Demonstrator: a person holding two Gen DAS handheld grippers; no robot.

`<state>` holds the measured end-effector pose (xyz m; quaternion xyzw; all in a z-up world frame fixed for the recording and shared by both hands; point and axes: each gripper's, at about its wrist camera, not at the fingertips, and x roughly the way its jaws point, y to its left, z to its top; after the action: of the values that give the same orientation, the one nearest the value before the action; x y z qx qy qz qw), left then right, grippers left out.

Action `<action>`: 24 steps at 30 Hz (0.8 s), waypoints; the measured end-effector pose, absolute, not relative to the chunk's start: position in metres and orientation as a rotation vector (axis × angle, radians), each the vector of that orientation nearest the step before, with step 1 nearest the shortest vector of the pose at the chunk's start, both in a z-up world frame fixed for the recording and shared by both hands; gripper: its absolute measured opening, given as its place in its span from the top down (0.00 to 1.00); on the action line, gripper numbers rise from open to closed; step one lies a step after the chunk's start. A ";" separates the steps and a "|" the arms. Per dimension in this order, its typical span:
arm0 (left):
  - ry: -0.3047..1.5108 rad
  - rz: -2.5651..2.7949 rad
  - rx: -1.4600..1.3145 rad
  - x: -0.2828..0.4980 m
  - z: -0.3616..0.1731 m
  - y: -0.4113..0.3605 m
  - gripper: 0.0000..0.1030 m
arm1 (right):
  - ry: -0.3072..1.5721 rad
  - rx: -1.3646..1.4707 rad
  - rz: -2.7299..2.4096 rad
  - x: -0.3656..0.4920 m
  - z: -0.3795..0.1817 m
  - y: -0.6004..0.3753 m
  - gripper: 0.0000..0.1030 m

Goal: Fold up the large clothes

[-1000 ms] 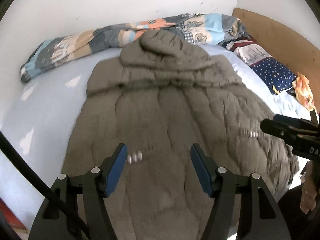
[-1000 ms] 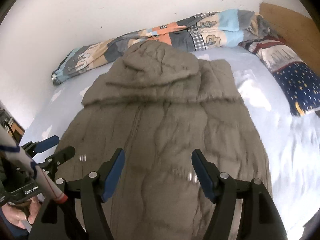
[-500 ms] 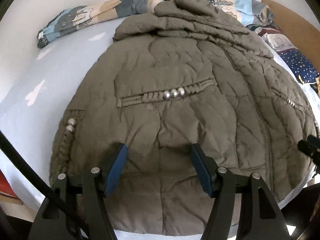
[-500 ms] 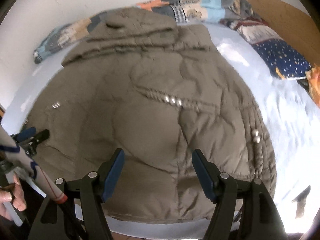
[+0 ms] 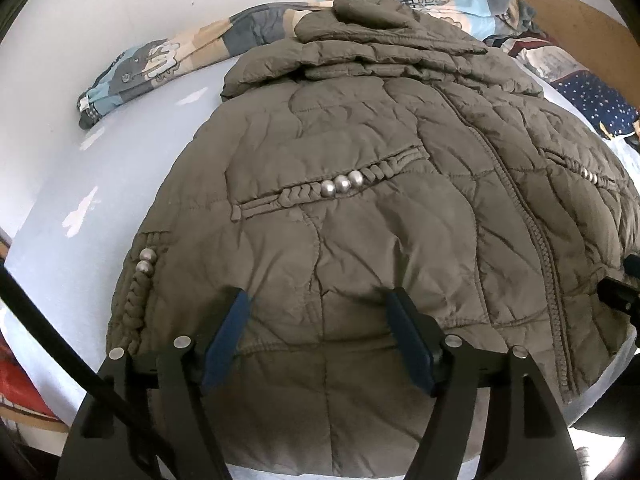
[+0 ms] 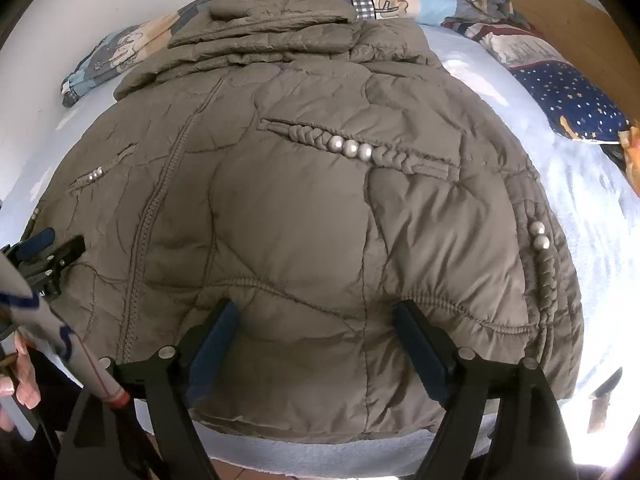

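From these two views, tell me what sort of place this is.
Most likely a bedroom. A jacket lies spread on a bed with a pale sheet, a patterned duvet is bunched against the wall, and a starry pillow sits by a wooden headboard.

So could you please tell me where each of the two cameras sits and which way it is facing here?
Left wrist: on the left gripper, jaws opening, tilted down over the olive quilted puffer jacket's hem; right gripper tip at the edge.
Right wrist: on the right gripper, jaws opening, same downward tilt over the hem; left gripper and a hand alongside.
Shared: the jacket, the pale blue bed sheet, the patterned duvet.
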<state>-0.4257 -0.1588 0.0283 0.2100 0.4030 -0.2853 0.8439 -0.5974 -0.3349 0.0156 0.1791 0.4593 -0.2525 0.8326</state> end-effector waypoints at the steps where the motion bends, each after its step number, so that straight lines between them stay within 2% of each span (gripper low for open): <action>1: 0.849 -0.602 0.447 -0.424 0.028 -0.159 0.30 | 0.974 0.380 -0.535 -0.597 0.016 -0.335 0.15; 13: 0.810 -0.588 0.483 -0.425 0.025 -0.161 0.26 | 0.978 0.355 -0.519 -0.593 0.012 -0.333 0.09; 24: 0.777 -0.584 0.501 -0.428 0.024 -0.161 0.24 | 0.943 0.356 -0.498 -0.601 0.017 -0.331 0.09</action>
<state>-0.4282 -0.1614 0.0240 0.2383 0.3693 -0.2775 0.8543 -0.6013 -0.3308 0.0167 0.1687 0.4470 -0.2363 0.8461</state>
